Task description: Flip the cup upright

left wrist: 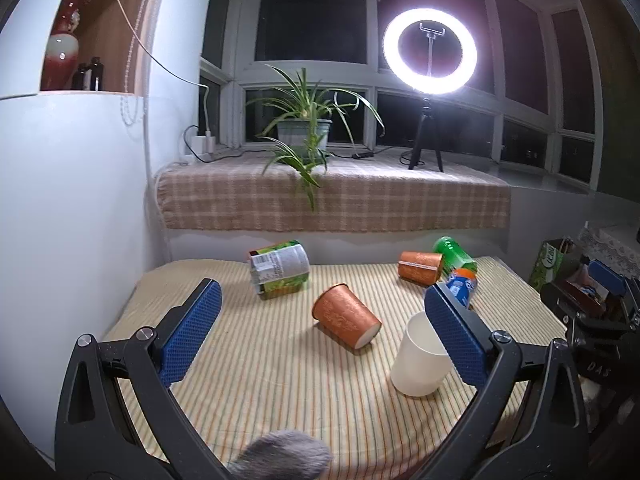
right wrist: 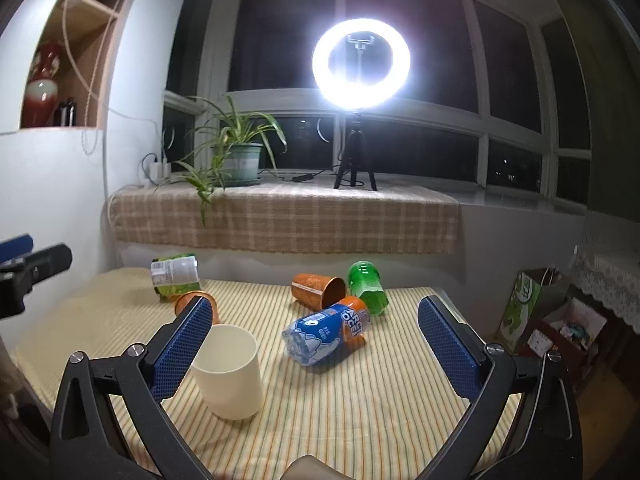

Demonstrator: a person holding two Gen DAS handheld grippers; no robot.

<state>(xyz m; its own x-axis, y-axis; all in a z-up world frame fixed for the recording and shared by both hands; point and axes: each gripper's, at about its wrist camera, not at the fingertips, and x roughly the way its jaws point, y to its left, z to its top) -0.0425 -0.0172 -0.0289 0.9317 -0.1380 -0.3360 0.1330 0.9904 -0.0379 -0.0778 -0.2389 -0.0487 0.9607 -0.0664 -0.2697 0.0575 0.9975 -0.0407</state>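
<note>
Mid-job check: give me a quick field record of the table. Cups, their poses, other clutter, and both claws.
white cup: upright, mouth up
near orange cup: on its side
far orange cup: on its side
clutter: blue bottle, green bottle, labelled canister, all lying down
left claw: open, empty, above the table
right claw: open, empty

Dark windows (right wrist: 400, 20) fill the top of the frame, with a glowing ring light (right wrist: 361, 61) on a tripod at centre. Below runs a checked-cloth sill (right wrist: 280, 216) bearing a potted plant (right wrist: 236, 152); a white wall (left wrist: 80, 200) stands left.
</note>
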